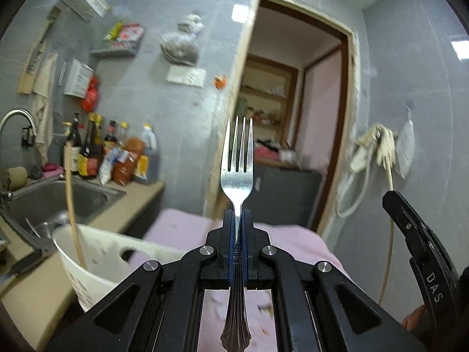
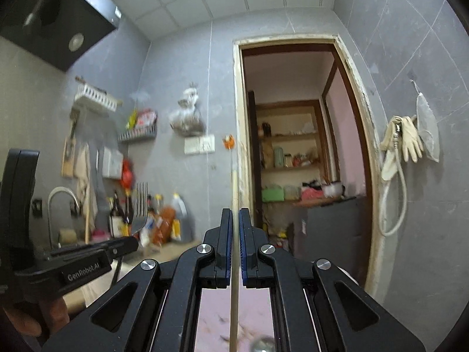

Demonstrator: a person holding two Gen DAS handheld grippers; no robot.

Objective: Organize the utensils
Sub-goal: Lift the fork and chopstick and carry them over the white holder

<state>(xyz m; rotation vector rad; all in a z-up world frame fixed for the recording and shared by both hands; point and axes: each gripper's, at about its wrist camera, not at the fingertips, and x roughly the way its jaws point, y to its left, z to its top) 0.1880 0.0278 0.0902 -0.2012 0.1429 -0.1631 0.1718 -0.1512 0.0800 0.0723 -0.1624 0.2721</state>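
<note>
My left gripper (image 1: 237,214) is shut on the neck of a silver fork (image 1: 236,158), held upright with the tines up. The fork (image 2: 140,205) and left gripper (image 2: 123,248) also show at the left of the right wrist view. My right gripper (image 2: 236,214) is shut on a pale wooden chopstick (image 2: 234,193) that stands upright between the blue pads. The right gripper (image 1: 392,198) with its chopstick (image 1: 389,176) shows at the right of the left wrist view. A white utensil holder (image 1: 88,267) at lower left holds another chopstick (image 1: 71,205).
A steel sink (image 1: 55,202) with a tap (image 1: 17,117) and several sauce bottles (image 1: 111,152) lie on the left counter. A pink cloth (image 1: 187,228) covers the surface below. An open doorway (image 2: 296,152) is ahead. Gloves (image 2: 407,138) hang on the right wall.
</note>
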